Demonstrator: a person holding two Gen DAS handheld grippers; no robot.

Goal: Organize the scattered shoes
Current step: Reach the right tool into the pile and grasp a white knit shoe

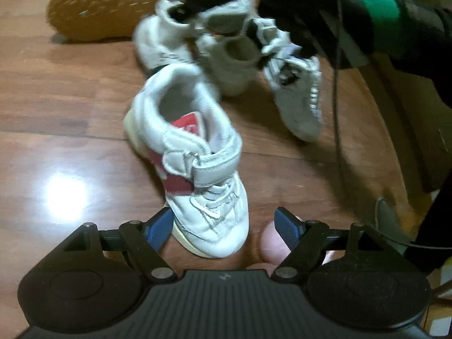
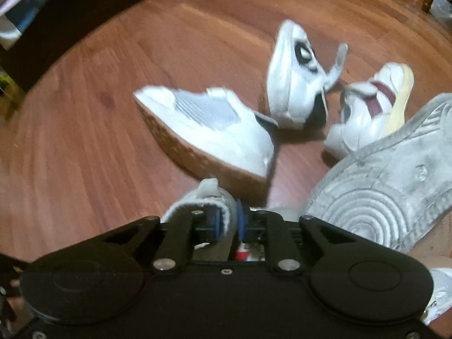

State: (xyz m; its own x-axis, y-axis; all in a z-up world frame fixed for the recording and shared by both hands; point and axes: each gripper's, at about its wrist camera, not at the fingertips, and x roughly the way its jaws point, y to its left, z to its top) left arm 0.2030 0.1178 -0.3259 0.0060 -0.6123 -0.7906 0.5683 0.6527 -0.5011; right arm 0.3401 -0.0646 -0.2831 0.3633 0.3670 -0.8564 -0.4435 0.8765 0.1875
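Nearest, my left gripper [image 1: 224, 226] is spread wide around the toe of a white strap sneaker with red panels [image 1: 195, 152] on the wooden floor [image 1: 56, 118]. My right gripper [image 2: 227, 221] pinches a white sneaker's padded collar [image 2: 203, 200]; farther off lies a tan-soled white shoe [image 2: 209, 132].

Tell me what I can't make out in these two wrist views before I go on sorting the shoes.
- Left wrist view: the shoe pile under the right gripper is motion-blurred; shoe count unclear.
- Left wrist view: the tan-soled shoe is cut off by the top edge.
- Right wrist view: the held shoe is mostly hidden behind the gripper body.
- Right wrist view: the grey sole runs past the right edge.
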